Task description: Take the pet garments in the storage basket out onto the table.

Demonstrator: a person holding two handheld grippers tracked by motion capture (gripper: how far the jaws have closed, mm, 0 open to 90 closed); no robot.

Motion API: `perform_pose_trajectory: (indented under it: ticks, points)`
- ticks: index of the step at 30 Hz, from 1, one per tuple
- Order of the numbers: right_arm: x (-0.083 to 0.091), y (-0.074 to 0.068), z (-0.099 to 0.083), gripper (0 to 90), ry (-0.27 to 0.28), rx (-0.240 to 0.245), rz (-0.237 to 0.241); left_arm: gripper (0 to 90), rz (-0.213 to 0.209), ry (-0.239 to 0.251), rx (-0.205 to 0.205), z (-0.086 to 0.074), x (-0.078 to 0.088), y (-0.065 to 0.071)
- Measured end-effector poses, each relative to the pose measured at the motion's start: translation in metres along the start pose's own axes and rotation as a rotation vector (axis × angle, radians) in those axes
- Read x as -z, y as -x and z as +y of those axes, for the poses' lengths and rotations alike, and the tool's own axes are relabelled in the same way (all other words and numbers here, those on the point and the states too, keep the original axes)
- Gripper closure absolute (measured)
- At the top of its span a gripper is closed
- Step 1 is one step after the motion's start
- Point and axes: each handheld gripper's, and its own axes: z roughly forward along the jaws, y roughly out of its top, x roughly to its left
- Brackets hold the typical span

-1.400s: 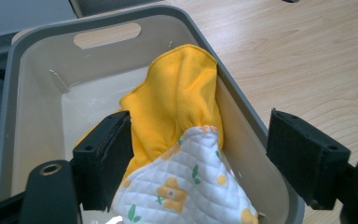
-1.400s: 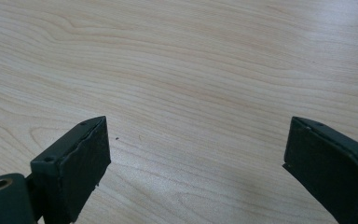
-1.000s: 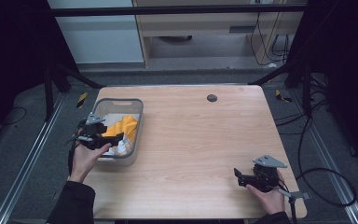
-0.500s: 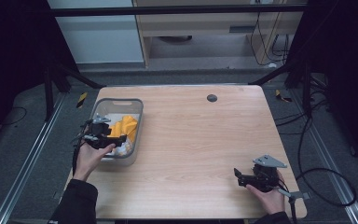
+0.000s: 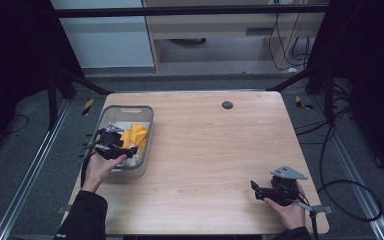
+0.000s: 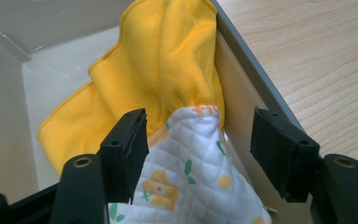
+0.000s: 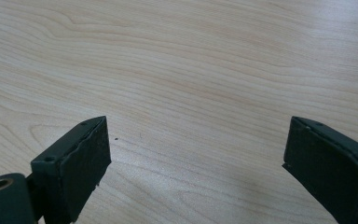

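Table (image 5: 200, 165): we record a pale wood top with a small dark disc (image 5: 227, 105) near its far edge.

Bin (image 5: 107, 117): we find a grey, clear-walled tub at the table's left side, long axis running away from the person. In the left gripper view its right wall (image 6: 242, 60) runs up the frame beside the bare wood.

Yellow cloth (image 6: 163, 56): we note it bunched inside the bin, heaped against the right wall and spreading down over the floor. From the high view it shows as an orange-yellow mound (image 5: 135, 136) in the bin's middle.

Quilted cloth (image 6: 191, 172): white, printed with orange flowers and green leaves. We see it in the bin's near end, its peak touching the lower edge of the yellow cloth.

Left gripper (image 6: 200, 144): we place it low in the bin's near end, above the cloths. Its jaws have just been closing and stand partly apart, the peak of the quilted cloth between them. The left pad sits against the fabric; whether it presses we cannot quite tell, and the right pad stands clear. Nothing is gripped.

Right gripper (image 5: 260, 189): we find it at the table's near right corner, well apart from the bin. Its jaws (image 7: 196, 158) stand wide over bare wood, holding nothing.
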Motion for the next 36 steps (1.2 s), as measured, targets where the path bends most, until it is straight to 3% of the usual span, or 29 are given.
perform_pose_trajectory:
  ticks: [19,29,36]
  points:
    - [-0.001,0.0,0.0,6.7,-0.006,0.009,0.003,51.5,-0.006,-0.066,0.009,-0.002,-0.018,0.002]
    - [-0.001,0.0,-0.001,6.6,-0.009,0.008,0.003,73.1,0.003,-0.087,0.036,-0.003,-0.019,0.001]
    - [-0.001,0.0,-0.001,6.6,-0.009,0.011,0.003,80.0,0.015,-0.091,0.057,-0.002,-0.018,0.0]
